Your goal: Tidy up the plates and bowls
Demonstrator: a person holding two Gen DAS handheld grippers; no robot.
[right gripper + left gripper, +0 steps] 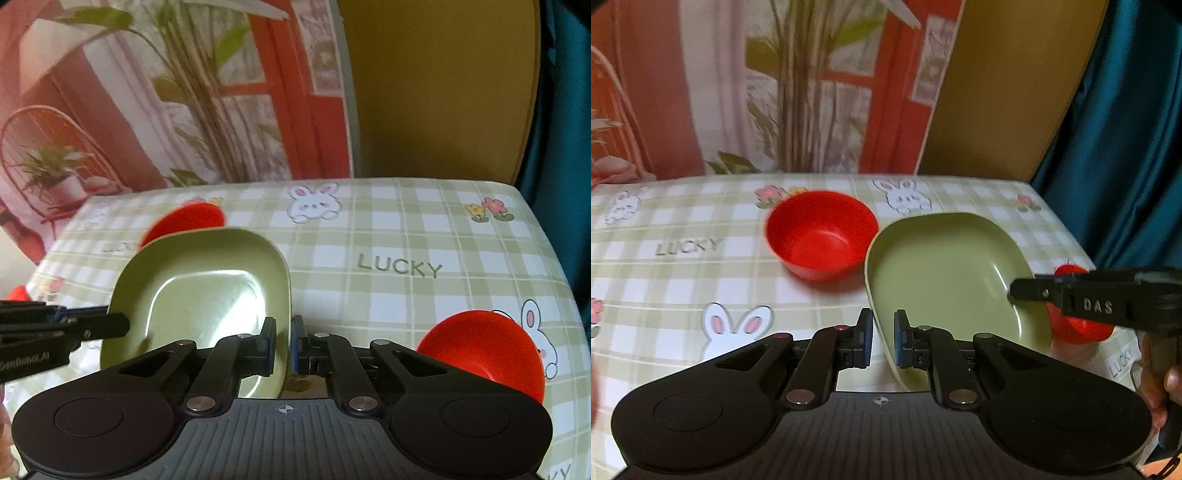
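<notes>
Holding the pale green squarish plastic plate [945, 273] by 2 opposite edges, both claws carried it tilted above the checked, rabbit-printed desk [683, 280]. The left claw [883, 339] was clamped on the plate's near rim, its blue-padded fingers [865, 338] pressed to either side of the thin wall. The right claw [284, 343] gripped the far edge in the same way, 1 finger inside the dish and 1 outside.

A round red plastic bowl [822, 234] sat upright on the desk just beyond the plate, and another red bowl [484, 350] rested near the desk's right edge, close to the right claw. A sliver of a third red item [16, 293] showed at the far left; what it was could not be told.

To do this step well, both hands should probably move together at 1 pace, keeping the plate's tilt modest so the rim did not slide through the pads. Lowering it flat, clear of the near bowl, then loosening 1 claw at a time, looked safest.
</notes>
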